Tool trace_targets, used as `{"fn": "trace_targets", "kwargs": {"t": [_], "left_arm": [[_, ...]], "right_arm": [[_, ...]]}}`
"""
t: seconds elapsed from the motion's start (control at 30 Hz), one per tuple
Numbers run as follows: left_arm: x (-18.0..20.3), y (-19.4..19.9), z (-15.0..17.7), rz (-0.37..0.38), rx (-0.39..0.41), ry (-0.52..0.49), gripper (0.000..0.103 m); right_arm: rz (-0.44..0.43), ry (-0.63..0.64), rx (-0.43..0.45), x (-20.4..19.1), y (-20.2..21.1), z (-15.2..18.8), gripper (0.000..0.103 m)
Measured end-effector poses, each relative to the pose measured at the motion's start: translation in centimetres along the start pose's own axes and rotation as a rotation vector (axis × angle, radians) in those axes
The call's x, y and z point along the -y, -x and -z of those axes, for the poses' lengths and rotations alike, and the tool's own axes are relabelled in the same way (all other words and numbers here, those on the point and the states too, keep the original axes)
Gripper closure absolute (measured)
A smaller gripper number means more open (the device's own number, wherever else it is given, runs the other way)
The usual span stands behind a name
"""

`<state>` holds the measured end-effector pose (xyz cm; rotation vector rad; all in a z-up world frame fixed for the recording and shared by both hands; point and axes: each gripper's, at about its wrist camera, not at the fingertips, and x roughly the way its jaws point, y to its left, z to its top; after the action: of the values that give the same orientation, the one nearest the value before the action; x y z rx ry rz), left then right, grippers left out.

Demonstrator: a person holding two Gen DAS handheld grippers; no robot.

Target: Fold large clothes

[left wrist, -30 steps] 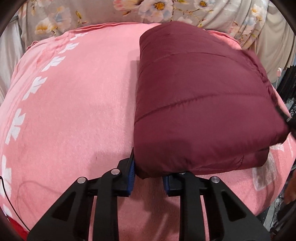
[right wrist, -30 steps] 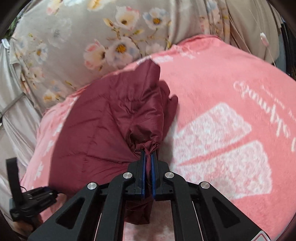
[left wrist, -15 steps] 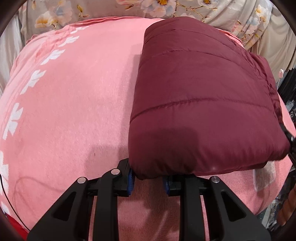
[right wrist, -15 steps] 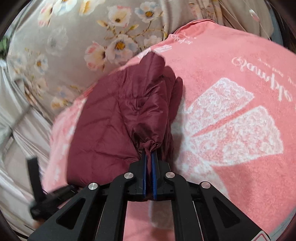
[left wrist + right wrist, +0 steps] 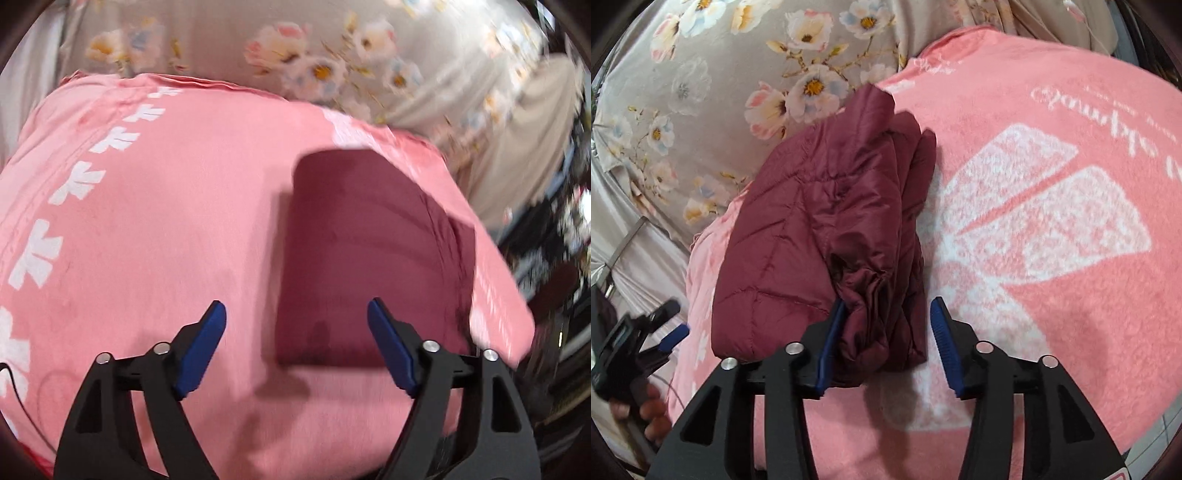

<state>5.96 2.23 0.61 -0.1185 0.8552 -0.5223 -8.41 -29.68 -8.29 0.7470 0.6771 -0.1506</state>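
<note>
A folded maroon puffer jacket (image 5: 369, 258) lies on the pink blanket (image 5: 147, 221). In the blurred left wrist view my left gripper (image 5: 295, 306) hovers above the jacket's near edge. Its jaws are opening wide and nothing is gripped between them. In the right wrist view the jacket (image 5: 812, 229) shows its stacked layers and a gathered cuff (image 5: 871, 295). My right gripper (image 5: 888, 304) has its jaws opening around that cuff. The left pad touches the cloth and the right pad stands apart from it. The left gripper (image 5: 670, 332) also shows at the left edge, held by a hand (image 5: 646, 406).
The pink blanket (image 5: 1071, 295) with white prints covers the bed. A grey floral sheet (image 5: 720, 92) lies behind it, and the same sheet (image 5: 295, 55) fills the top of the left wrist view. Dark clutter (image 5: 554, 277) stands beyond the blanket's right edge.
Both grippers were shut on the jacket and have let go. The left one has pulled back and up from the near edge. The right one has parted its jaws around the cuff.
</note>
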Motion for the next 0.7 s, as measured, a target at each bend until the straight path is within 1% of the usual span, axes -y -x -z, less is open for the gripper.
{"fn": "trace_targets", "kwargs": {"t": [0.03,0.07,0.1,0.13,0.17,0.23,0.27,0.37,0.4,0.47,0.53,0.6,0.63,0.7], "left_arm": [[-0.4,-1.4,-0.4,0.015,-0.007,0.033,0.024],[-0.7,-2.8,-0.5,0.034,-0.026,0.057,0.024],[-1.1,-5.0,-0.4,0.059,-0.074,0.084,0.024],[-1.2,-6.5,0.0,0.075,-0.110,0.109,0.025],[-1.4,-7.5,0.4,0.097,-0.129,0.134,0.025],[-1.7,-8.2,1.3,0.145,-0.150,0.181,0.035],[-1.6,-8.2,1.6,0.175,-0.160,0.195,0.042],[-0.4,-7.3,2.4,0.164,-0.161,0.184,0.053],[0.2,-7.1,3.0,0.170,-0.172,0.186,0.056],[0.9,-7.3,4.0,0.159,-0.179,0.186,0.057],[0.8,-7.7,4.2,0.124,-0.150,0.187,0.056],[0.6,-8.0,3.9,0.113,-0.139,0.206,0.056],[0.7,-7.9,3.7,0.099,-0.133,0.198,0.056],[1.5,-7.5,3.2,0.043,-0.110,0.137,0.056]], "right_arm": [[-0.014,-0.011,-0.012,0.1,-0.3,0.2,0.049],[-0.030,-0.019,-0.023,0.2,-0.6,0.2,0.049],[-0.047,-0.020,-0.040,0.3,-1.2,0.0,0.050],[-0.058,-0.015,-0.046,0.3,-1.5,-0.3,0.056],[-0.072,-0.006,-0.054,0.2,-1.9,-0.6,0.069],[-0.063,0.038,-0.053,-0.4,-2.4,-1.8,0.081],[-0.043,0.070,-0.037,-0.9,-2.4,-2.5,0.086],[0.035,0.178,0.057,-2.7,-1.6,-4.5,0.089],[0.049,0.206,0.071,-3.1,-1.7,-5.1,0.089],[0.072,0.235,0.043,-3.1,-3.2,-5.5,0.089],[0.077,0.242,0.015,-2.7,-4.4,-5.5,0.088],[0.078,0.258,0.031,-2.9,-3.8,-5.7,0.086],[0.068,0.252,0.042,-3.2,-3.4,-5.9,0.084],[0.027,0.227,0.083,-3.5,-1.7,-6.4,0.084]]}}
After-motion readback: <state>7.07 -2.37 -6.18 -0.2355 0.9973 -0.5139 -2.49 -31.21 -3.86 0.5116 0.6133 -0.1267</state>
